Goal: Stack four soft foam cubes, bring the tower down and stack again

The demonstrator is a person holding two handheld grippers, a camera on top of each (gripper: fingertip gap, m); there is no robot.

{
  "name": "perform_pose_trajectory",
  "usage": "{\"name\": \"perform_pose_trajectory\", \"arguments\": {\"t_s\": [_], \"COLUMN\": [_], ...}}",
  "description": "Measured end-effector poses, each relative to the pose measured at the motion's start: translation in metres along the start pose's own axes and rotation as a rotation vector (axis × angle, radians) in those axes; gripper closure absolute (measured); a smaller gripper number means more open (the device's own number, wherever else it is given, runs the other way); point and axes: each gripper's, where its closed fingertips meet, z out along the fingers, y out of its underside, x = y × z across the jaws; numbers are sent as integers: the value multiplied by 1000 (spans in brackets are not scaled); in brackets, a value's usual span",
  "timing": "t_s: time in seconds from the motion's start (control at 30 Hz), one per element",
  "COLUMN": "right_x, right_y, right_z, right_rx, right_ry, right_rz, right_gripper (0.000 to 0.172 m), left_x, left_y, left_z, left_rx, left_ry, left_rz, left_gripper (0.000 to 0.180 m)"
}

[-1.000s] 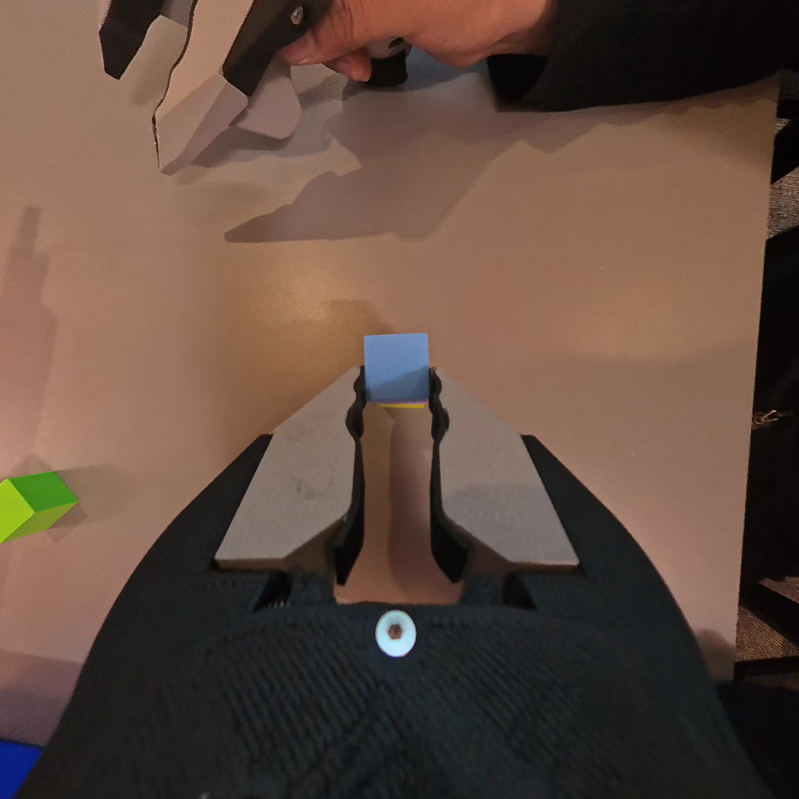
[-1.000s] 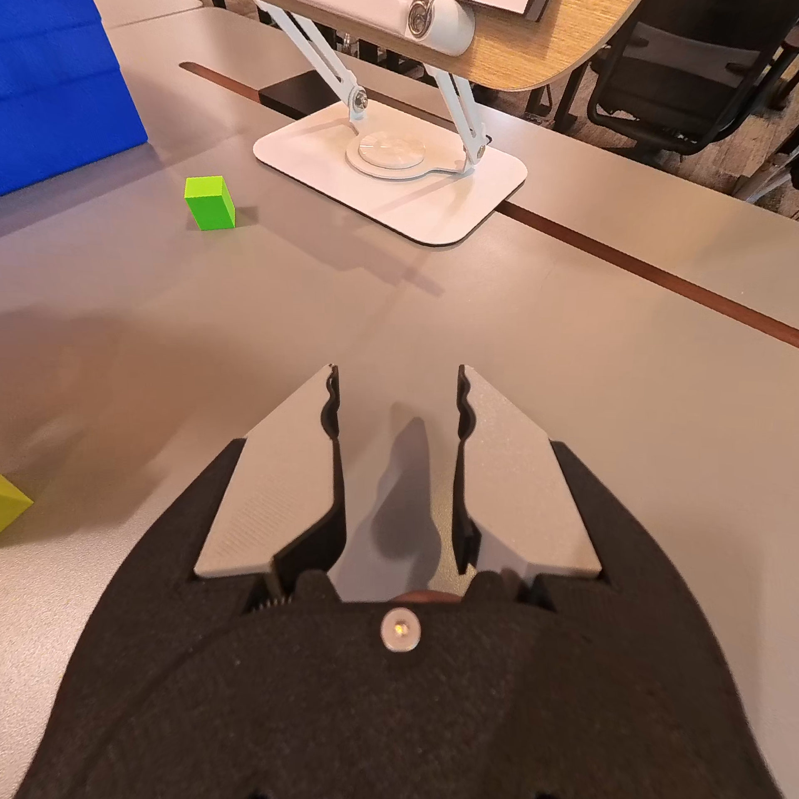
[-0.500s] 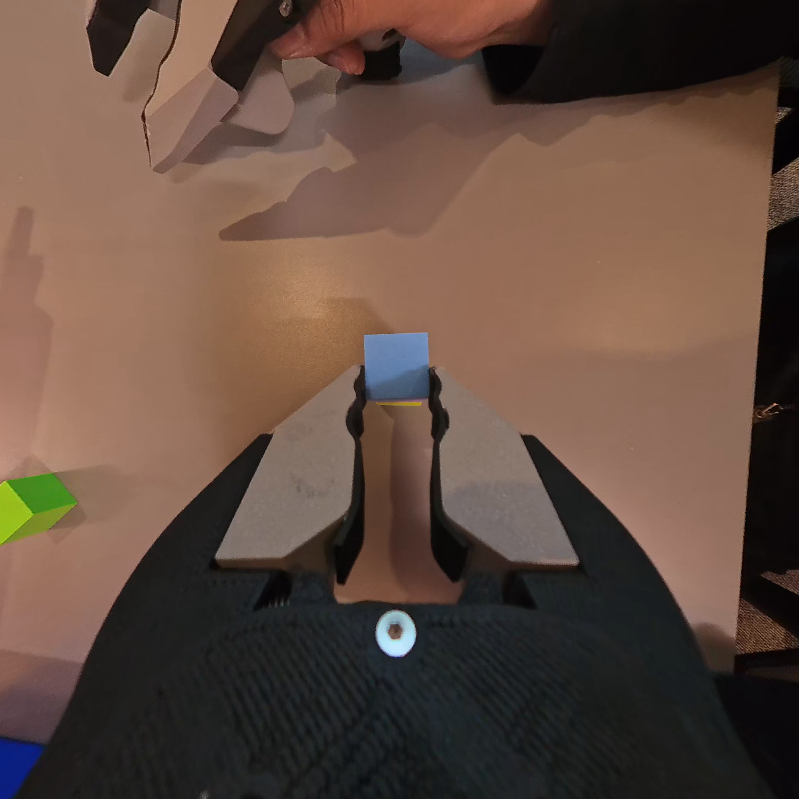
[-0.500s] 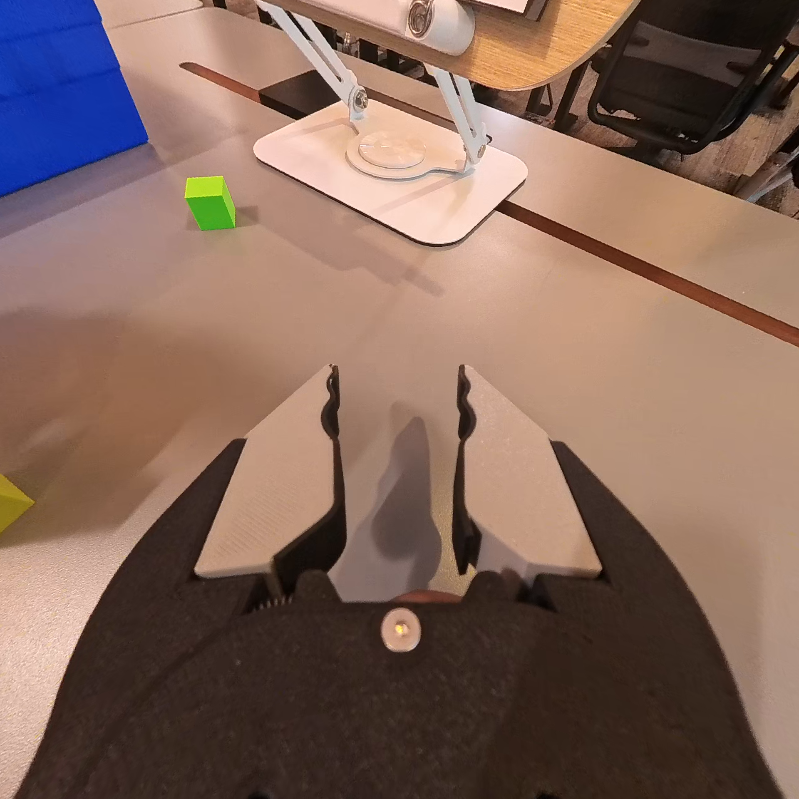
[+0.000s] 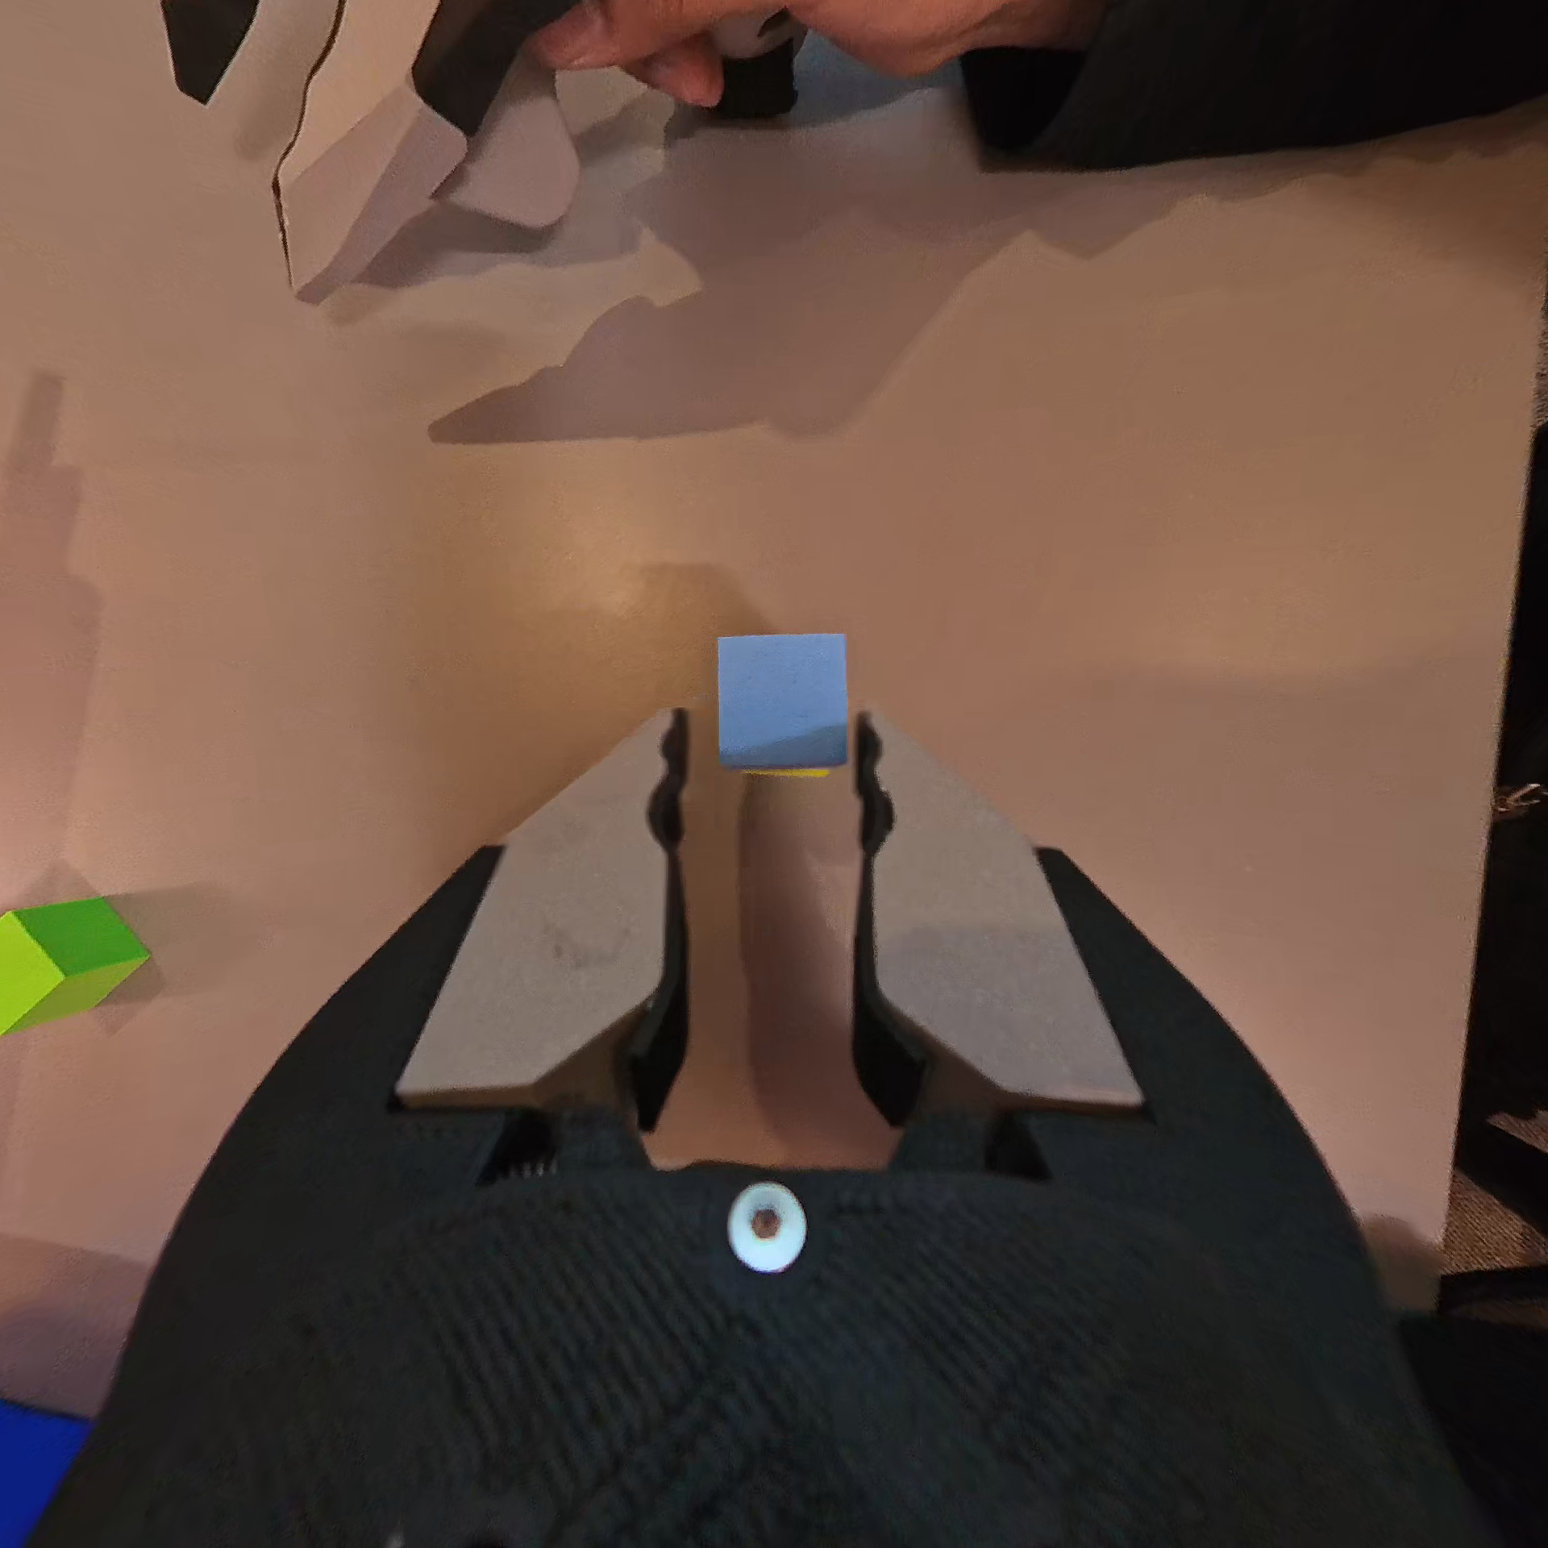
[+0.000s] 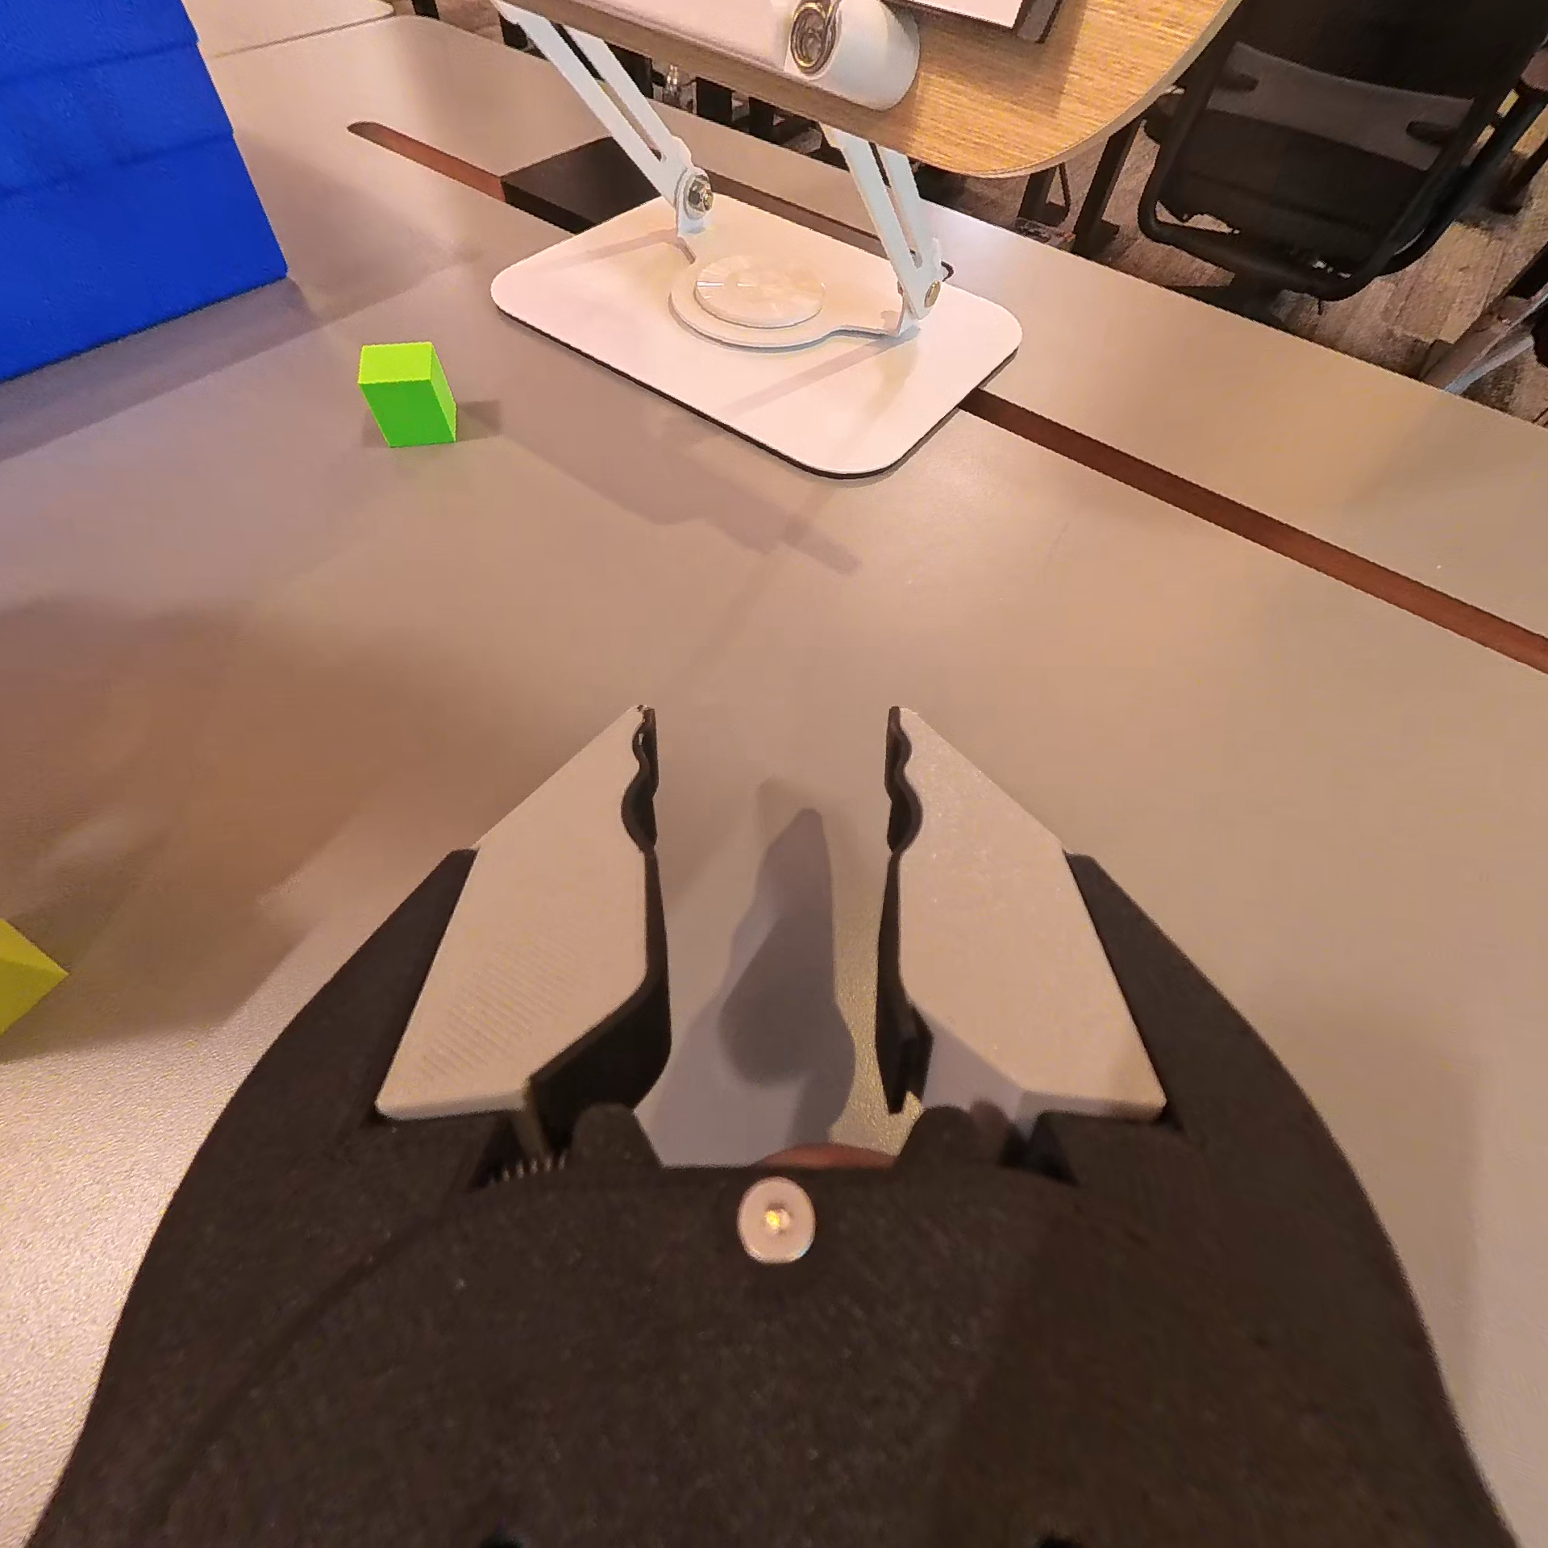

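two cubes now stand stacked, the blue cube (image 5: 781,699) on a yellow cube (image 5: 787,772) at the left gripper (image 5: 771,737)'s 12 o'clock; its fingers, clamped on blue a moment ago, have parted with gaps both sides. the right gripper (image 6: 769,737) stays released and bare, so the green cube (image 6: 408,394) at its 11 o'clock probably comes next.

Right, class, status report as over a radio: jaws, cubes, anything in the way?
Left gripper open, clear of blue cube. Blue sits on yellow cube. Right gripper open, empty. Green cube loose; nothing in the way.
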Motion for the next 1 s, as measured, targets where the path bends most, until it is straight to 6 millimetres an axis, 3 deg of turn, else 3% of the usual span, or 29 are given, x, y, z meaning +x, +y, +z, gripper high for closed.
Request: {"name": "perform_pose_trajectory", "arguments": {"t_s": [0.17, 0.23, 0.33, 0.4, 0.47, 0.53, 0.63, 0.8, 1.0], "right_x": [0, 0, 0, 0, 0, 0, 0, 0, 3], "right_y": [0, 0, 0, 0, 0, 0, 0, 0, 0], "right_z": [0, 0, 0, 0, 0, 0, 0, 0, -1], "right_rx": [0, 0, 0, 0, 0, 1, -1, 1, 3], "right_ry": [0, 0, 1, 1, 1, 0, 0, 0, -2], "right_rz": [1, 1, 0, -1, -1, 0, -2, 0, 11], "right_gripper": [120, 120, 120, 120, 120, 120, 120, 120, 120], "left_x": [-9, -11, -19, -44, -80, -106, -141, -177, -202], "left_y": [2, -5, -23, -37, -38, -30, 1, 29, 47], "left_z": [6, 1, -16, -36, -63, -85, -96, -89, -44], "left_rx": [-25, 22, 158, 277, 395, 499, 513, 461, 263], "left_ry": [-80, -103, -140, -257, -412, -496, -617, -744, -672], "left_rz": [5, 6, -13, -83, -227, -358, -562, -666, -707], "left_gripper": [83, 72, 69, 70, 85, 87, 84, 82, 85]}}
